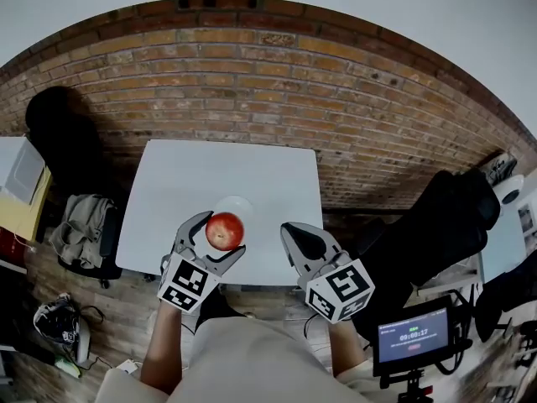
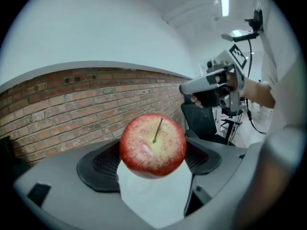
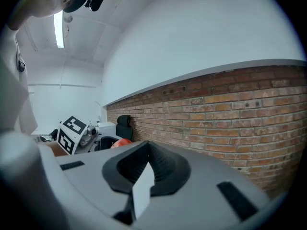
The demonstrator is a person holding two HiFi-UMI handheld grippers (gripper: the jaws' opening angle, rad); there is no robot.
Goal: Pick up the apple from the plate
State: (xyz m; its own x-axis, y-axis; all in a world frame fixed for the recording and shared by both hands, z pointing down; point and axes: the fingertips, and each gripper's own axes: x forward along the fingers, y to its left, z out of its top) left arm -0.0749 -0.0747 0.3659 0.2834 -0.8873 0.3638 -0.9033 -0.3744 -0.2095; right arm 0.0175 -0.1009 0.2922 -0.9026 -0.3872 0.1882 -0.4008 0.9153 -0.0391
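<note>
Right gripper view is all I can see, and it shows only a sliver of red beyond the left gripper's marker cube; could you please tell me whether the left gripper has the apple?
Observer: Yes. The left gripper view shows the apple clamped between the pads of the left gripper, stem facing the camera.
Operator: Thank you. Where is the plate?
Observer: In the head view the white plate sits on the table, its rim showing just beyond the apple.
Operator: And my right gripper?
Observer: The head view puts the right gripper to the right of the apple, apart from it and holding nothing.
</note>
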